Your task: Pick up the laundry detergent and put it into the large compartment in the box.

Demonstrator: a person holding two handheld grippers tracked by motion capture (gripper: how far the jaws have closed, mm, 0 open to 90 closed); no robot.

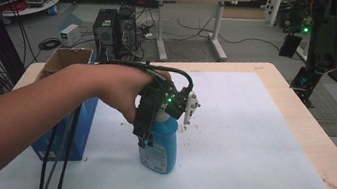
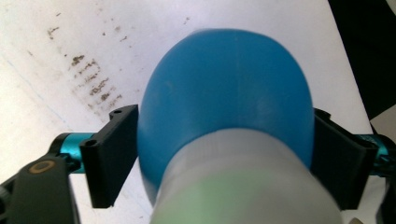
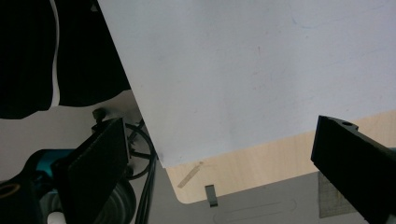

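High view, left to right: blue box [image 1: 78, 126] with an open cardboard-coloured top stands at the table's left edge, just beside the forearm. Left gripper [image 1: 155, 118] comes down on the blue bottle [image 1: 161, 149], which stands upright on the white mat [image 1: 251, 137] near the mat's left-centre. Right gripper [image 1: 322, 52] sits high at the top right, off past the table's far-right edge; its jaw state can't be read from here. Left gripper view fills that in for the left: both black jaws pressed against the bottle's blue shoulder, one on each side, grey-white cap [image 2: 243, 186] in the foreground, brown smudges [image 2: 93, 84] on the mat beyond. Right gripper view: jaws spread wide, nothing between them, looking at the mat corner and the wooden table edge [image 3: 261, 168].
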